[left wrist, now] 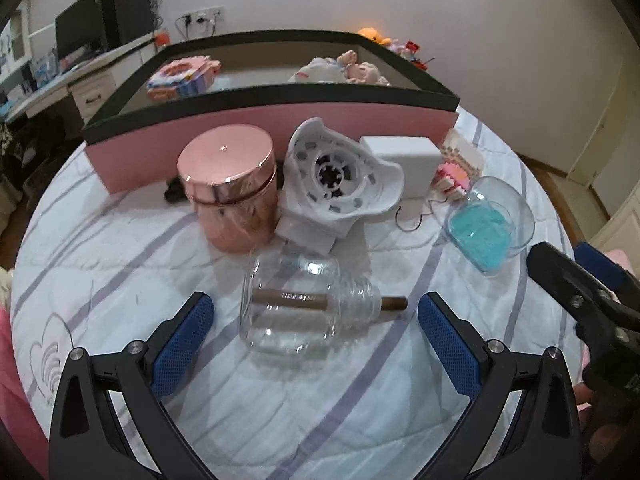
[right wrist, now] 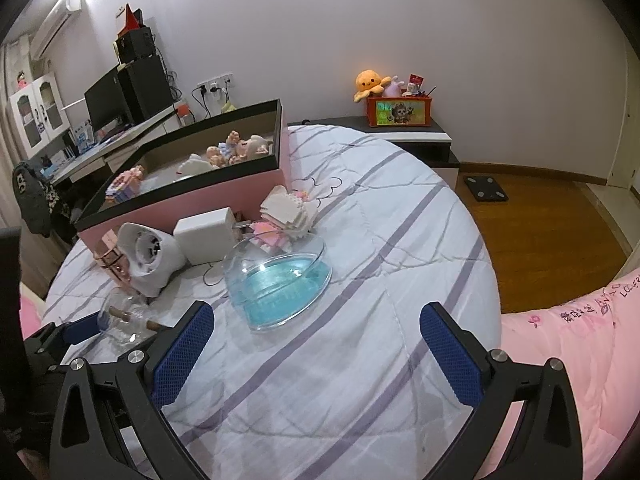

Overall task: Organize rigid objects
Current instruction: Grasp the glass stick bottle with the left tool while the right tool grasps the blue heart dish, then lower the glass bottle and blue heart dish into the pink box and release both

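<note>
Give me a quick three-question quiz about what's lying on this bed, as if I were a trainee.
1. True or false: the clear glass bottle stands upright.
2. What lies nearest ahead of the right tongs? A) rose-gold tin B) heart-shaped clear box C) white cube
3. Fill in: both the left tongs and the right tongs are ____.

Key: 1 false, it lies on its side; 2 B; 3 open, holding nothing.
</note>
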The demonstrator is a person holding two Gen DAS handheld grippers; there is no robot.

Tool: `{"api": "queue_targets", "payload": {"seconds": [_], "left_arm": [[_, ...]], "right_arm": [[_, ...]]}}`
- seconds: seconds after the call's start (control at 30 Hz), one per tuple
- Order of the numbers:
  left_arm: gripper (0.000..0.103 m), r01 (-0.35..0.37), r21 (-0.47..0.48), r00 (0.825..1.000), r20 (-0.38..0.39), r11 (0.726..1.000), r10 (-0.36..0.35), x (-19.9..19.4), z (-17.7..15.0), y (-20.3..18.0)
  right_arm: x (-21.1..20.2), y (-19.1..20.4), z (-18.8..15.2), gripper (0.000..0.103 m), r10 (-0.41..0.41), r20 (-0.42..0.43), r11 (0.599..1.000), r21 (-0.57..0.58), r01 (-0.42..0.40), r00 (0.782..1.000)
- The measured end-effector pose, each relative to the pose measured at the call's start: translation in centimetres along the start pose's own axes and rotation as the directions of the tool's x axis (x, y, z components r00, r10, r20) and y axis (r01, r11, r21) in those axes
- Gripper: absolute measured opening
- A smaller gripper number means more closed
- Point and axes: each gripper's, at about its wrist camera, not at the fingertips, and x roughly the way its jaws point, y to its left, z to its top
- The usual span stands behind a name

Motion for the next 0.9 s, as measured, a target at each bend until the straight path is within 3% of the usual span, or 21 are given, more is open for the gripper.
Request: {"api": "queue_targets", "payload": {"seconds": [0.17,0.27,0.47,0.5,0.6,0.9], "left_arm": [[0.099,0.04,0.0,0.999,0.012,0.999,-0.04,-0.6,-0.5,0.5],[0.091,0.045,0.01,0.999,0.019,0.999,-0.045,-1.2,-1.0,1.1],[0.066,0.065,0.017,0.997,0.036,0.998,-0.065,-1.7,-1.2,2.7],[0.061,0.066,0.016,0.997,0.039,0.998,-0.067,-1.8,-1.3,2.9],[0.061,0.091,0.007,0.995,0.047,0.996,-0.091,-2.1,-1.5,3.7],[0.061,0.127,-0.007,0.99,0.065,0.992,-0.127,-3.0,-2.5,5.2]], "right_arm": [[1.5,0.7,0.4,0.103,-0.005,-0.034,0.999,-0.037,0.004,0.999],[2.6,1.3,0.5,0.103,-0.005,-0.061,0.998,-0.064,0.001,0.998],[5.0,2.8,1.0,0.103,-0.033,-0.118,0.989,-0.148,0.015,0.993],[5.3,3.2,0.9,0.097,-0.038,-0.127,0.985,-0.172,0.016,0.991],[5.0,3.7,0.8,0.074,-0.038,-0.114,0.979,-0.202,0.015,0.993],[2.9,3.9,-0.4,0.072,0.004,-0.095,0.984,-0.177,-0.021,0.995]]}}
